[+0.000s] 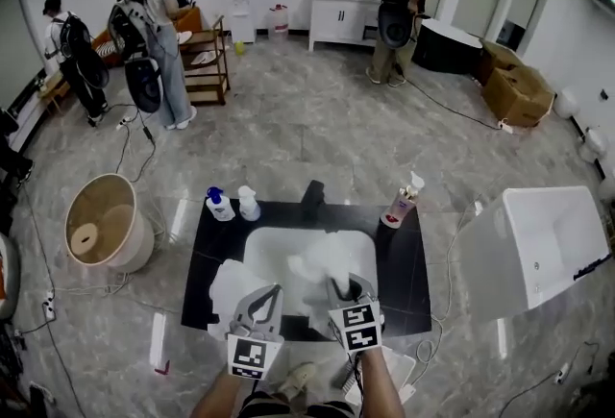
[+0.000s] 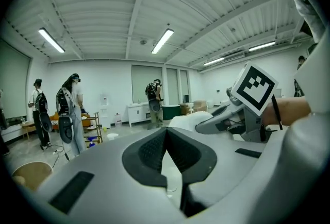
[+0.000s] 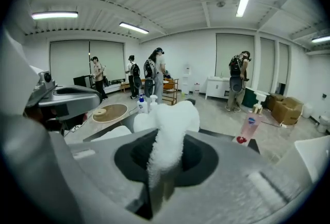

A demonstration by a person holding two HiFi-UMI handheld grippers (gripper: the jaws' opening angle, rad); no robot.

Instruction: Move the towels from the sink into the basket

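- The left gripper (image 1: 277, 291) hangs over the near-left edge of the sink (image 1: 258, 251). Its fingers are drawn together at the tips with nothing between them.
- The right gripper (image 1: 338, 289) is just to its right, over the near part of the basin. Its fingers are clamped on a fluffy white towel (image 3: 172, 120).
- That towel (image 1: 322, 259) bunches up out of the grip and stands above the white basin, and its lower part is hidden behind the gripper.
- A flat white cloth (image 1: 229, 285) lies on the black counter (image 1: 204, 243), just left of the basin and beside the left gripper.
- Along the far edge of the counter stand a blue-topped spray bottle (image 1: 219, 205) and a white bottle (image 1: 249, 203) on the left, a dark faucet (image 1: 313, 195) in the middle, and a pink pump bottle (image 1: 400, 206) on the right.
- The round tan basket (image 1: 115, 214) sits on the floor to the left, well apart from the counter.
- A white bathtub (image 1: 538, 243) stands on the floor to the right.
- Far across the room, three people stand, one of them at a white cabinet (image 1: 341, 14).
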